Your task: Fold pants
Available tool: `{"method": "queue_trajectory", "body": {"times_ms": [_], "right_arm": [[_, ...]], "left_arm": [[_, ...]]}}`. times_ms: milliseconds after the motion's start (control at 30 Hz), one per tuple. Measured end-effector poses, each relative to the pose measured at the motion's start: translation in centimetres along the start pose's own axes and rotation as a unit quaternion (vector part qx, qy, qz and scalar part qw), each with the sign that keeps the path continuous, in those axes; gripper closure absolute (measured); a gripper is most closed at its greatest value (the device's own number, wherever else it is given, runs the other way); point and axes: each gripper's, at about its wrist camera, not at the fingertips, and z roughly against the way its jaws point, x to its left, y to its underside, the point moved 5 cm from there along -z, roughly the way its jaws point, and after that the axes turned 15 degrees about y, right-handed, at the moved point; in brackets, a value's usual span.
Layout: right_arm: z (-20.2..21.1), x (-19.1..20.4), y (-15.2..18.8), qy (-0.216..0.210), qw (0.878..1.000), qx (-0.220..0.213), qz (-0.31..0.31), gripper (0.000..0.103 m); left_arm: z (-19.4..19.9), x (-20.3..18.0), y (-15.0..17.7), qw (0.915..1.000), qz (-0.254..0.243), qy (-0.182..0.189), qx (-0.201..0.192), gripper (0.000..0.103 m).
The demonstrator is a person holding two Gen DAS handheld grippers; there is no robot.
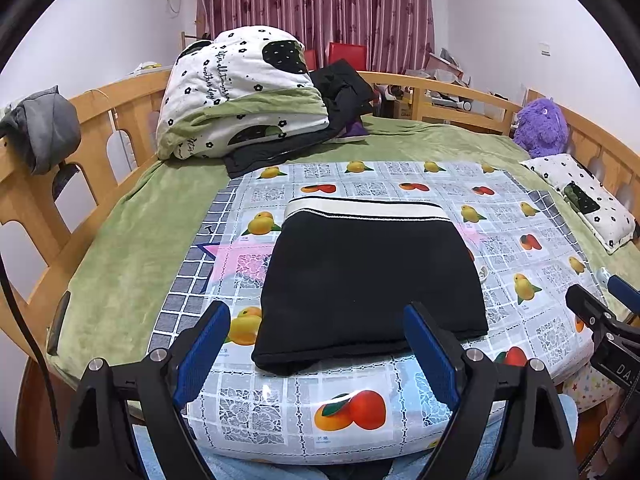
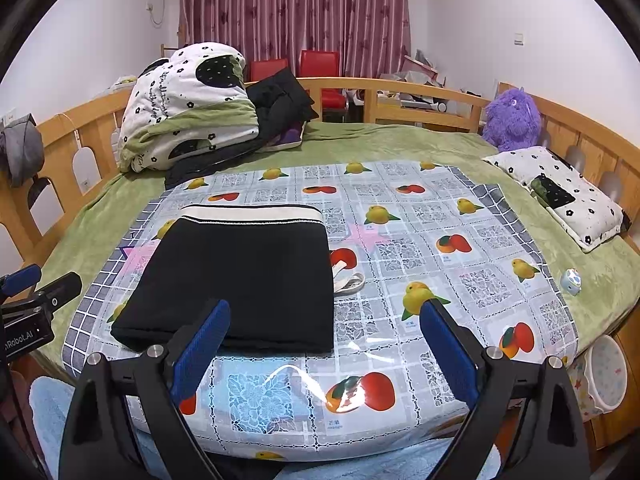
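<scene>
**Q:** What lies in front of you, starting with the biggest thing?

**A:** You face a wooden-railed bed (image 2: 408, 92) covered by a green blanket (image 2: 380, 144). A glossy fruit-print tablecloth (image 2: 440, 240) is spread over the near part of the blanket. At the far left of the bed sits a bundled white quilt with black flowers (image 2: 184, 108), with dark clothing (image 2: 280, 100) piled against its right side. Dark red curtains (image 2: 296, 12) hang behind the bed.

**Q:** Where are the pants?

**A:** Your black pants (image 2: 240, 276) lie folded into a flat rectangle on the tablecloth, left of its middle in the right wrist view. The cream waistband (image 2: 252, 213) forms the far edge. A pale drawstring (image 2: 348, 280) pokes out from the right side onto the cloth.

**Q:** And the smaller things?

**A:** A purple plush toy (image 2: 512, 120) sits in the far right corner by the rail. A small flowered pillow (image 2: 560, 196) lies just in front of it. A tiny light-blue figure (image 2: 571, 280) stands on the blanket beside the tablecloth's right edge.

**Q:** What are your tools doing?

**A:** Your left tool (image 1: 316, 360) hangs above the near edge of the pants, jaws wide apart, holding nothing. Your right tool (image 2: 324, 356) hangs over the near right corner of the pants, jaws also spread and empty.
</scene>
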Motion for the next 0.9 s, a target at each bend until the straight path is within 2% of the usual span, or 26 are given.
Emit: {"method": "queue_trajectory", "body": {"times_ms": [900], "right_arm": [[0.57, 0.38, -0.19, 0.004, 1.0, -0.002, -0.002, 0.008]], "left_arm": [[0.55, 0.32, -0.46, 1.0, 0.002, -0.008, -0.003, 0.015]]}}
